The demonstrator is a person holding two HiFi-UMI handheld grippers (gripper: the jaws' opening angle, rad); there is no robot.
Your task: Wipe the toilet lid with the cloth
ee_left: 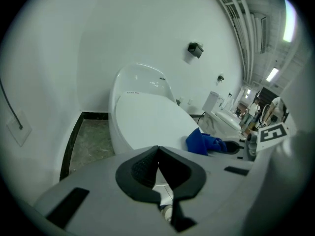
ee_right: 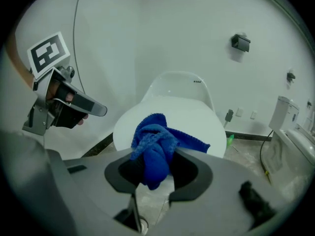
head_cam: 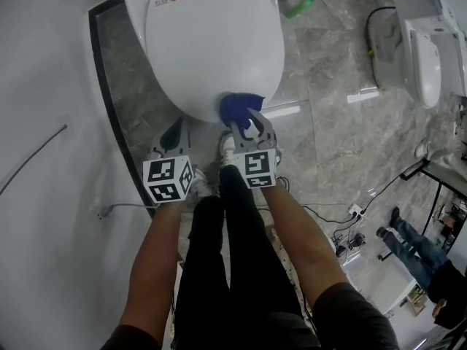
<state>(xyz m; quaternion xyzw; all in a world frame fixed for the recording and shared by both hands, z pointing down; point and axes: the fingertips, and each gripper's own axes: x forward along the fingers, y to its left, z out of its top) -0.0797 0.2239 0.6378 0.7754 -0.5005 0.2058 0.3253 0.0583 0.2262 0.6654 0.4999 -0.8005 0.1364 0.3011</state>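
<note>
The left tongs are pressed together with nothing between them, short of the white toilet lid. Just beside them, the right tongs are clamped on the blue cloth — bunched at the lid's front edge.

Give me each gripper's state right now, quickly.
Left gripper: closed, nothing between the fingers.
Right gripper: closed on the cloth.
</note>
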